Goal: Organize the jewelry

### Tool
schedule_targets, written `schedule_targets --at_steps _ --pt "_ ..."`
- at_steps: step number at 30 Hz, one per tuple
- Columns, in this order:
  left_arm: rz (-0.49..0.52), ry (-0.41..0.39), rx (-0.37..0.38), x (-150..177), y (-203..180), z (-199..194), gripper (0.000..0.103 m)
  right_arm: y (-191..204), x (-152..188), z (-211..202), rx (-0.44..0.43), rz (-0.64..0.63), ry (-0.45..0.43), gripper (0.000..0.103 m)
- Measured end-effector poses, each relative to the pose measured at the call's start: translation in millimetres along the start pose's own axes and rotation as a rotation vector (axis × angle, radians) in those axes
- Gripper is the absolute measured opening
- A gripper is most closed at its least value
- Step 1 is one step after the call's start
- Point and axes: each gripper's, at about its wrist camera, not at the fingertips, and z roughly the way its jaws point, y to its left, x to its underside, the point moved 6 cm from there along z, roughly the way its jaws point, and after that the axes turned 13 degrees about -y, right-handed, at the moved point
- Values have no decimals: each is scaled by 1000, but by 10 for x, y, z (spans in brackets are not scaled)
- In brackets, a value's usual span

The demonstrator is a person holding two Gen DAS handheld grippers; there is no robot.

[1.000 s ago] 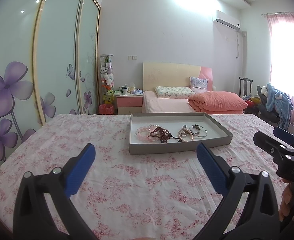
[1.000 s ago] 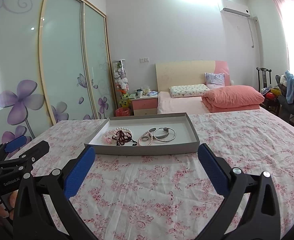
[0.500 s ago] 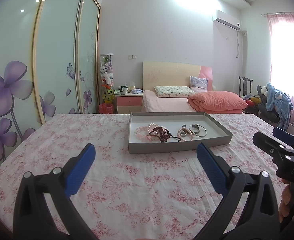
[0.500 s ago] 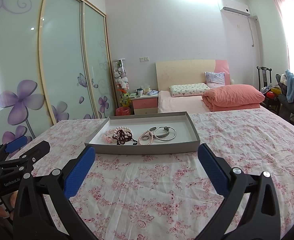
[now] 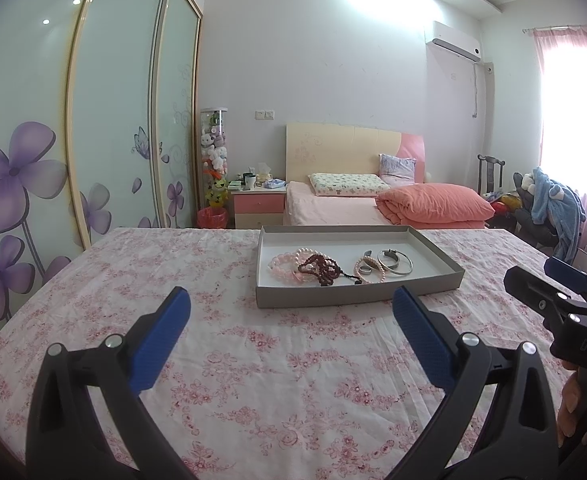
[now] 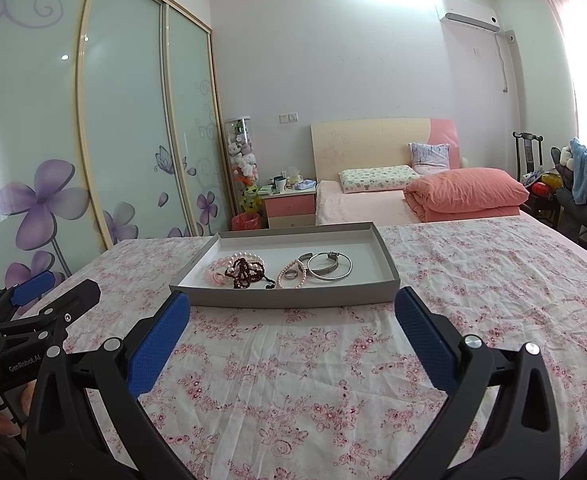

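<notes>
Left tool [image 5: 291, 312] and right tool [image 6: 292, 316], fingers spread wide.

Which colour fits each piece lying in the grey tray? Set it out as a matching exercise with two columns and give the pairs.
Column one:
1. beaded strand
2. pair of bangles
3. chunky bead bracelet

Column two:
A. silver
B. pale pink
C. dark red-brown

Pairs: 1-C, 2-A, 3-B. All three lie inside the tray, on the flowered cloth.
</notes>
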Motion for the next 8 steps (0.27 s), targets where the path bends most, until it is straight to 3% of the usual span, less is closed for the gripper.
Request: schedule_targets --at_steps 8 --pt "-2 10 3 47 -27 -10 99 9 4 -2 0 0 1 101"
